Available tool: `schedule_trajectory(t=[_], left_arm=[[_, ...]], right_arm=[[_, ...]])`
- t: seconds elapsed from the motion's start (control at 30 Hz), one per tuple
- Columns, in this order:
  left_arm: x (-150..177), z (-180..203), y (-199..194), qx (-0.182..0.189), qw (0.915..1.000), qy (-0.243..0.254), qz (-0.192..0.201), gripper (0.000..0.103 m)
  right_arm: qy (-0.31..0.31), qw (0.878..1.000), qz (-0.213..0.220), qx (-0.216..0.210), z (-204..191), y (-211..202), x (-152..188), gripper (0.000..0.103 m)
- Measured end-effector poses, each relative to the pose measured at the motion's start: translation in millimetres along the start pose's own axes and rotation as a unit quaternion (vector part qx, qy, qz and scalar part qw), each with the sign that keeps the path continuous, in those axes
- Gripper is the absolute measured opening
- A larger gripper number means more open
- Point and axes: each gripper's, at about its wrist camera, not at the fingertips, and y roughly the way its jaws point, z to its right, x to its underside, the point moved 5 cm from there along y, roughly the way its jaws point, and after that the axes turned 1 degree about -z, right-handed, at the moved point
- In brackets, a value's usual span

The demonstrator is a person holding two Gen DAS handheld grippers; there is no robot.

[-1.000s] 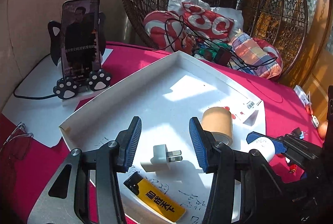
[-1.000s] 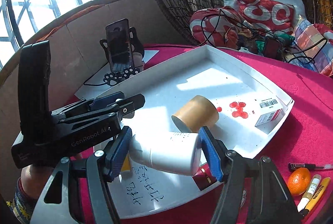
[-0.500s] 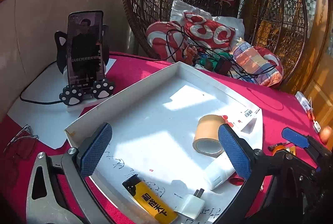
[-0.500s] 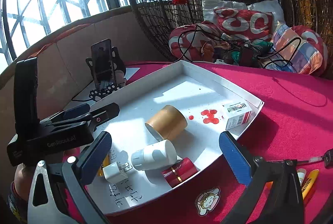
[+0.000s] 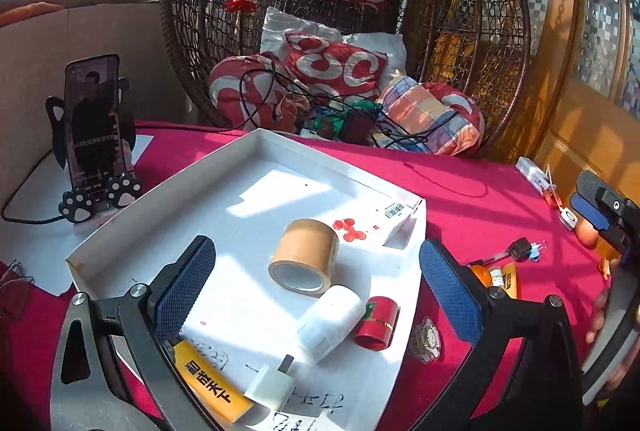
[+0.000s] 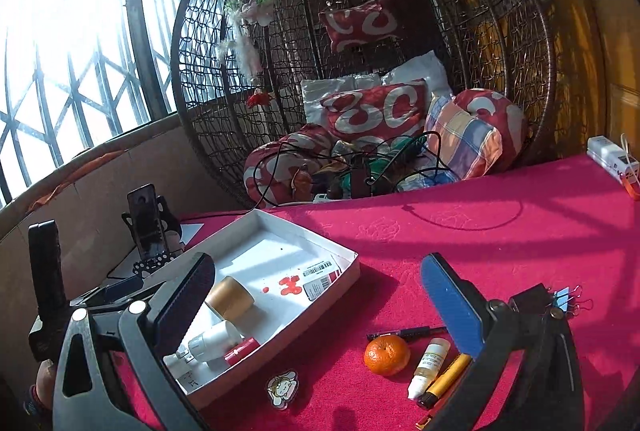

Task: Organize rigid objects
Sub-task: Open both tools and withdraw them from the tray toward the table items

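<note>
A white tray (image 5: 256, 151) on the red table holds a tan tape roll (image 5: 306, 255), a white cylinder (image 5: 330, 323), a red tube (image 5: 378, 321), a white plug (image 5: 272, 387), a yellow lighter (image 5: 214, 383) and a small barcoded box (image 5: 398, 227). My left gripper (image 5: 316, 295) is wide open and empty above the tray's near end. My right gripper (image 6: 320, 303) is wide open and empty, over the table right of the tray (image 6: 344, 251). Near it lie an orange (image 6: 387, 355), a dropper bottle (image 6: 428, 367), a second lighter (image 6: 446, 379) and a pen (image 6: 408, 331).
A phone on a paw stand (image 5: 94, 135) stands left of the tray on white paper. A wicker hanging chair (image 6: 360, 31) with cushions and cables is behind the table. Binder clips (image 6: 560, 301) and a flat sticker (image 6: 282, 387) lie on the cloth. Glasses (image 5: 12, 291) lie far left.
Both grippers opened, letting go of the plug and the white cylinder into the tray, and pulled back and up. The right one swung right, over the table.
</note>
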Motion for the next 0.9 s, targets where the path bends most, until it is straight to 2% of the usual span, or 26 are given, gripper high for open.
schedule_trajectory(t=[0.1,0.27,0.5,0.6,0.67,0.73,0.83,0.9], left_arm=[[7,29,8,0.039,0.9988,0.024,-0.017,0.103],[25,87,30,0.079,0.9902,0.095,-0.065,0.103],[48,162,89,0.072,0.9663,0.195,-0.152,0.103],[57,175,114,0.06,0.9605,0.208,-0.174,0.103],[61,179,124,0.064,0.9593,0.204,-0.184,0.092],[60,180,128,0.074,0.9614,0.191,-0.183,0.089],[59,181,131,0.07,0.9611,0.194,-0.184,0.071],[63,183,134,0.074,0.959,0.196,-0.191,0.068]], right_arm=[[0.033,0.999,0.035,0.026,35,-16,-9,0.103],[0.071,0.994,0.034,0.072,81,-27,-3,0.103],[0.113,0.988,0.027,0.103,123,-36,14,0.103],[0.12,0.985,0.021,0.12,139,-36,18,0.103],[0.115,0.984,-0.003,0.135,153,-29,21,0.103],[0.099,0.983,-0.047,0.149,164,-15,29,0.103],[0.057,0.98,-0.106,0.158,169,10,44,0.103],[0.042,0.978,-0.134,0.156,170,27,52,0.103]])
